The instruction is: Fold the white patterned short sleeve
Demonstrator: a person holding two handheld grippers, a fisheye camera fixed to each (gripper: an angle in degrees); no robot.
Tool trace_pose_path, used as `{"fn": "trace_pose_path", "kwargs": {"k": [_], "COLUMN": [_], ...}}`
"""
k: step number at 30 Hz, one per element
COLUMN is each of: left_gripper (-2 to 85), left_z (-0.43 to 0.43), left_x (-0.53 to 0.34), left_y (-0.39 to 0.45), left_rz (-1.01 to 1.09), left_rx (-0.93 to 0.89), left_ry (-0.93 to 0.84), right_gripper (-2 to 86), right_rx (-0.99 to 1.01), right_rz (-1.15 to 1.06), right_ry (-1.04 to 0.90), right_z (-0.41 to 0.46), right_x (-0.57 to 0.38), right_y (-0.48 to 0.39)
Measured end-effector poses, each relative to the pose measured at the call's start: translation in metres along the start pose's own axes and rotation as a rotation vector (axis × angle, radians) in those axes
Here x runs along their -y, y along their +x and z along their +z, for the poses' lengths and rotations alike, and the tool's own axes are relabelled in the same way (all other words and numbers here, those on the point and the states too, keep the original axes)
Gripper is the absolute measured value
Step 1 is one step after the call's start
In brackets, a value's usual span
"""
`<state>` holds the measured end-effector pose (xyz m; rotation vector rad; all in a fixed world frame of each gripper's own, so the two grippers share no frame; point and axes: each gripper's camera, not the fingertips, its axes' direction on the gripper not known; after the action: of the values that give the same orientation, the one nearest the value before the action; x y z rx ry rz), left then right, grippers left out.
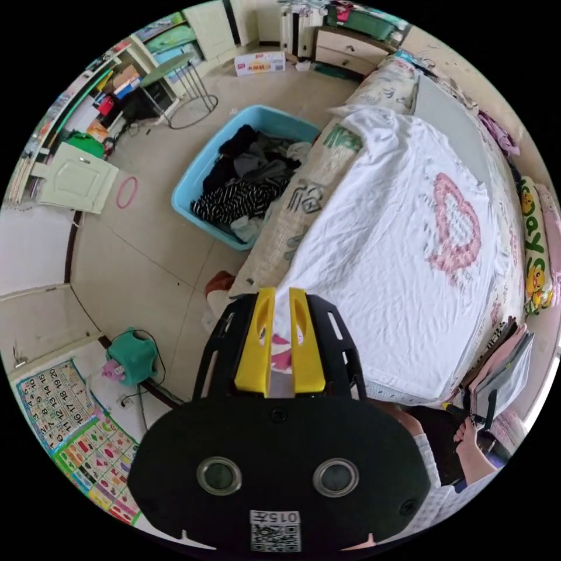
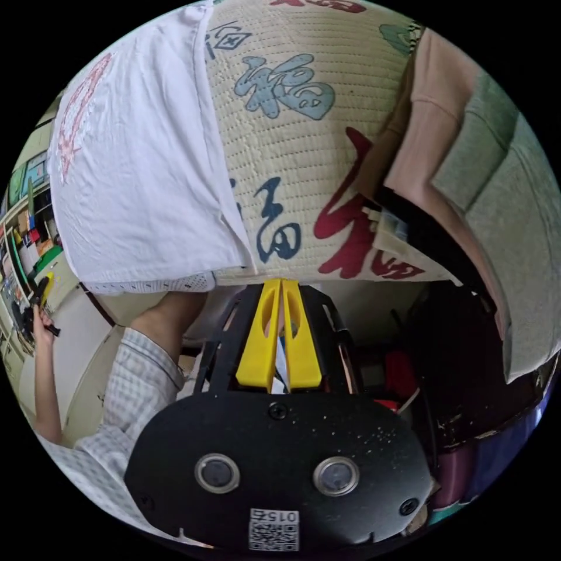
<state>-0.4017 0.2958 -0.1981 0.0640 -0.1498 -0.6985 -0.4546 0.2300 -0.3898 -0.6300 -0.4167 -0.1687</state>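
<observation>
White patterned short sleeve shirt (image 1: 385,257) lies spread flat on the bed, over a woven mat (image 2: 292,152) printed with large characters; pink heart print faces up. One edge hangs over the bed side. Flat and spread makes sense: likely set up for the first fold, which does not look started.

Left gripper (image 1: 280,336): yellow jaws nearly together, a narrow gap between them, at the near edge of the shirt. White and pink fabric sits in the gap, but whether both jaws press on it cannot be told. Probably positioned for an edge grab.

Right gripper (image 2: 281,333): jaws close together below the mat edge, off the shirt's corner. Something thin and white shows between them near the base; a grip on cloth cannot be confirmed.

Surroundings:
- Blue laundry basket (image 1: 193,181) full of dark and striped clothes on the floor beside the bed.
- Stack of folded garments (image 2: 467,175), pink and grey-green, on the mat near the shirt; limits room on that side.
- Teal stool-like item (image 1: 133,356), pink ring (image 1: 127,191), folding table (image 1: 187,87) on the floor, well apart.
- Person's checked sleeve (image 2: 134,380) below the bed edge in the right gripper view.

Risk: the overhanging edge may drag the shirt off-square when lifted.
</observation>
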Motion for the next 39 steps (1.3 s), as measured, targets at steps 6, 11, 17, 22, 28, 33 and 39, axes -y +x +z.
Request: {"fn": "trace_pose_path", "kwargs": {"k": [6,11,17,22,28,33,39], "left_gripper": [5.0,4.9,6.7,7.4,1.5,0.0,-0.3], "left_z": [0.000,0.040,0.085,0.140,0.179,0.179,0.169], "left_x": [0.073,0.127,0.150,0.154,0.167,0.191,0.215], "left_y": [0.238,0.449,0.644,0.720,0.751,0.752,0.737], "left_rz": [0.425,0.682,0.956,1.041,1.046,1.023,0.970], "left_rx": [-0.260,-0.437,-0.419,-0.323,-0.230,-0.354,-0.448], "left_ry": [0.147,0.090,-0.022,-0.145,-0.159,-0.164,-0.119], "right_gripper": [-0.4,-0.4,0.1,2.9,7.3,9.1,5.0], "right_rx": [0.189,0.134,0.352,0.449,0.516,0.568,0.599], "right_rz": [-0.153,-0.209,-0.240,-0.176,-0.115,-0.146,-0.175], "right_ry": [0.259,0.563,0.669,0.692,0.679,0.673,0.631], "right_z": [-0.071,-0.142,-0.161,-0.153,-0.133,-0.124,-0.097], "right_x": [0.015,0.065,0.122,0.157,0.200,0.243,0.268], "right_y": [0.039,0.043,0.083,0.122,0.155,0.158,0.146]}}
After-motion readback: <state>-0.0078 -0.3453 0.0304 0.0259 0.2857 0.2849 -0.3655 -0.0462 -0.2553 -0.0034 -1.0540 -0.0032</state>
